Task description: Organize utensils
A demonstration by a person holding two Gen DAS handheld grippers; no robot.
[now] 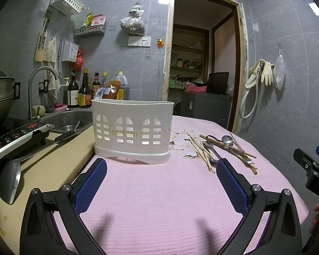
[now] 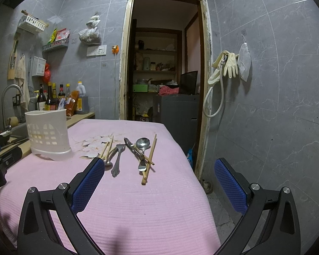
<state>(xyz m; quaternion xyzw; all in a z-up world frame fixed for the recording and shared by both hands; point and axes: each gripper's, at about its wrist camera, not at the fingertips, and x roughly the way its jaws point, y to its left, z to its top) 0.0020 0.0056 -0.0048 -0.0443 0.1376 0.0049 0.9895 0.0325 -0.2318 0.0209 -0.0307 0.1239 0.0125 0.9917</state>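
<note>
both grippers wide apart, utensils still loose on the cloth

blue pads of the left gripper stood wide apart and held nothing, hovering over the pink cloth. straight ahead of it, close beyond the fingertips, stood the white utensil holder, upright near the table's edge on the sink side. the right gripper was likewise spread and empty, its right finger hanging out past the table edge over the floor.

ahead of the right gripper, toward its left finger, lay the loose heap: wooden chopsticks, a round spoon, a fork and a dark-handled piece whose kind i could not tell. they crossed and overlapped one another.

judging from that tangle, a pinch on one piece would likely drag its neighbours or flick a chopstick off the cloth, since thin round sticks roll easily. flat metal lying flush on soft cloth would be hard to get under, and could slip from the pads. the holder looked light, so a utensil pushed against its rim could tip it toward the sink.

nothing stood between the heap and the holder. off to the left lay a ladle on the counter and a cooktop.
</note>
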